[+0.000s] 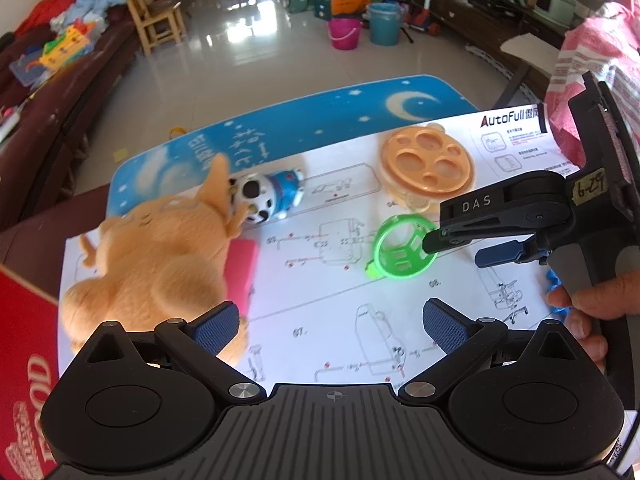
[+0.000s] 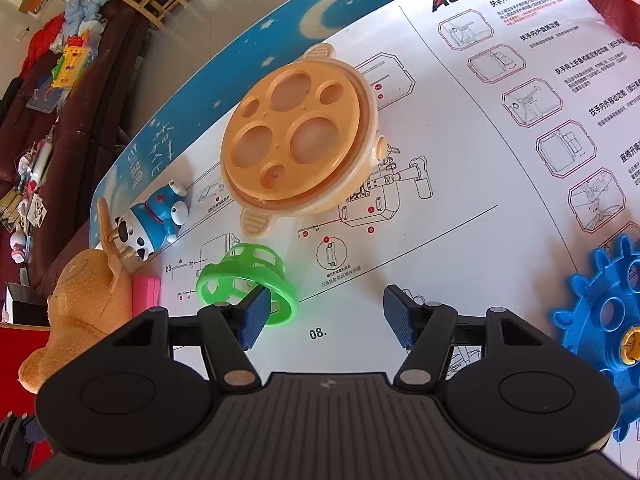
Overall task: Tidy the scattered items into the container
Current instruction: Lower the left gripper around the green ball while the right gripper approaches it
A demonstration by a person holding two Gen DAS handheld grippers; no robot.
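Note:
A green openwork plastic cage (image 1: 404, 250) (image 2: 248, 280) lies on the white instruction sheet (image 1: 340, 312). My right gripper (image 2: 324, 316) is open, its left finger (image 2: 256, 316) at the cage's rim; in the left wrist view its upper finger (image 1: 434, 238) touches the cage. My left gripper (image 1: 332, 324) is open and empty, above the sheet beside an orange plush toy (image 1: 160, 256) (image 2: 80, 308). A blue and white robot cat figure (image 1: 268, 196) (image 2: 156, 220), an orange disc with round holes (image 1: 430, 164) (image 2: 300, 140) and a blue gear (image 2: 604, 320) lie around.
A pink block (image 1: 242, 272) (image 2: 146, 292) lies against the plush. A red cardboard box (image 1: 24, 380) stands at the left edge. A blue moon-pattern mat (image 1: 280, 128) lies under the sheet. Sofa with toys at left, buckets (image 1: 344, 34) on the floor beyond.

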